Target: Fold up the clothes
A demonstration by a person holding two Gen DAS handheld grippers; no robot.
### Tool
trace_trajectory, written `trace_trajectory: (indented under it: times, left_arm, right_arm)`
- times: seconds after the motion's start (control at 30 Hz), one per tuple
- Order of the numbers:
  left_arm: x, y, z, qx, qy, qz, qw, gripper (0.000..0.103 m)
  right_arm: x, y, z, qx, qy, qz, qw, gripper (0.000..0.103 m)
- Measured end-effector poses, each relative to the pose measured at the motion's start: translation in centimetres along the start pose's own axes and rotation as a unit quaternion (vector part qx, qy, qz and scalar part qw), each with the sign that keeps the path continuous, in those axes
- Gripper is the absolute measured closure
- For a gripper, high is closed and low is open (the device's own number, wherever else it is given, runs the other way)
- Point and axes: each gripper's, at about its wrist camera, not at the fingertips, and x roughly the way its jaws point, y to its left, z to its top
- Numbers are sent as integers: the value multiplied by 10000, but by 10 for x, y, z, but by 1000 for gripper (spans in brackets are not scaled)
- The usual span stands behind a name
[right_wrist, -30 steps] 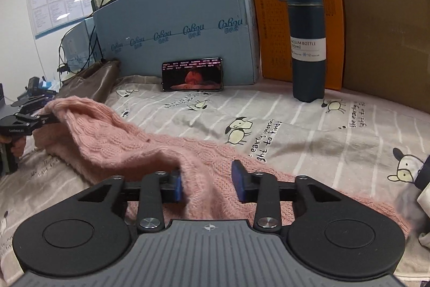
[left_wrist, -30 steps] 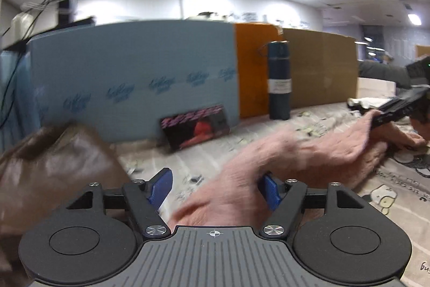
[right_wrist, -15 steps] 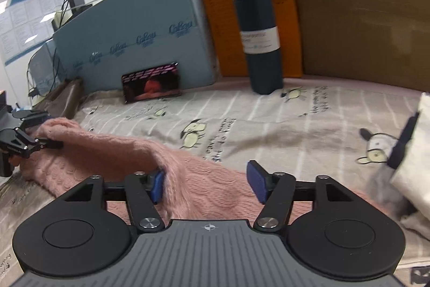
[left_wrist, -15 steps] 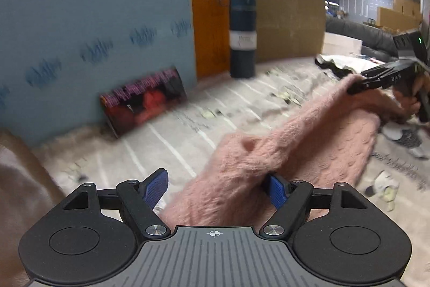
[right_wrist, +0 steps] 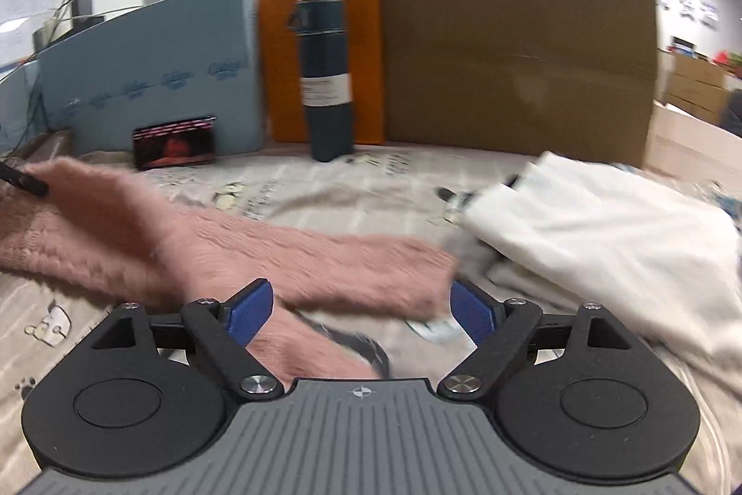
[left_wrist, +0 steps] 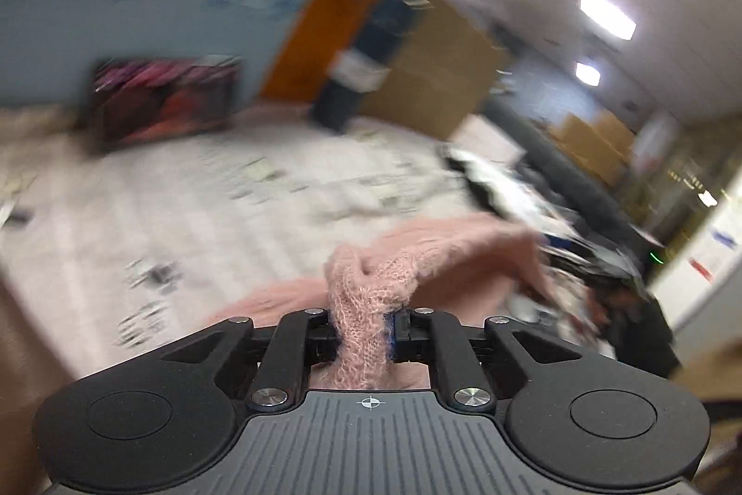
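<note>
Inspector: Jaws on the left gripper (left_wrist: 364,330) are closing and already pinch a bunch of the pink sweater (left_wrist: 371,286), low centre of its frame. Right gripper (right_wrist: 361,311) jaws are opening; its blue pads stand clear of the knit lying between them.

Clerk: Where is the garment?

Inspector: Strung across the patterned counter (right_wrist: 324,189), from left edge to lower centre of the right view, beside a white cloth (right_wrist: 603,212).

Clerk: Step in hand?

Inspector: Regrasping, I judge. Next, the right needs a fresh edge before any fold.
</note>
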Motion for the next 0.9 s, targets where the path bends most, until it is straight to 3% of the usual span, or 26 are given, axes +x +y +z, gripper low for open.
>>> trace_trajectory:
  times: [0.07,0.13,0.2,0.27,0.4,0.53,0.57,0.63,0.77,0.83,0.9]
  left_arm:
    - [7,0,-4,47,48,259,9996,84]
    - [12,-6,-8,221,23,486,9986,74]
    - [10,-17,-8,479,-94,850,9952,55]
    - [10,-35,-9,898,-209,1313,9870,41]
    - [12,-69,-16,1831,-401,1902,9637,29]
    - [35,-111,-29,2899,-543,2480,9228,26]
    - [44,-119,-32,3147,-558,2466,9149,26]
    - [62,-131,-33,3351,-561,2346,9108,26]
    - [96,-127,-20,2986,-458,2234,9267,25]
    - [103,-118,-14,2469,-563,2285,9400,25]
    - [111,-105,-3,1700,-550,2220,9585,25]
  right_arm:
    - [-11,-4,-9,155,-56,80,9998,16]
    - [-20,0,-16,118,53,116,9998,9]
    - [-26,14,-23,-277,265,30,9993,9]
    - [-28,31,-30,-784,490,-79,9957,8]
    - [-15,45,-40,-1354,845,-465,9861,8]
    - [4,39,-30,-1407,816,-599,9849,8]
    - [9,37,-27,-1457,801,-666,9838,8]
    - [17,27,-16,-1280,647,-660,9875,8]
    - [26,-7,6,-297,133,-804,9962,8]
    - [24,-23,10,232,-47,-1101,9936,8]
    - [14,-36,7,769,-227,-1030,9914,9]
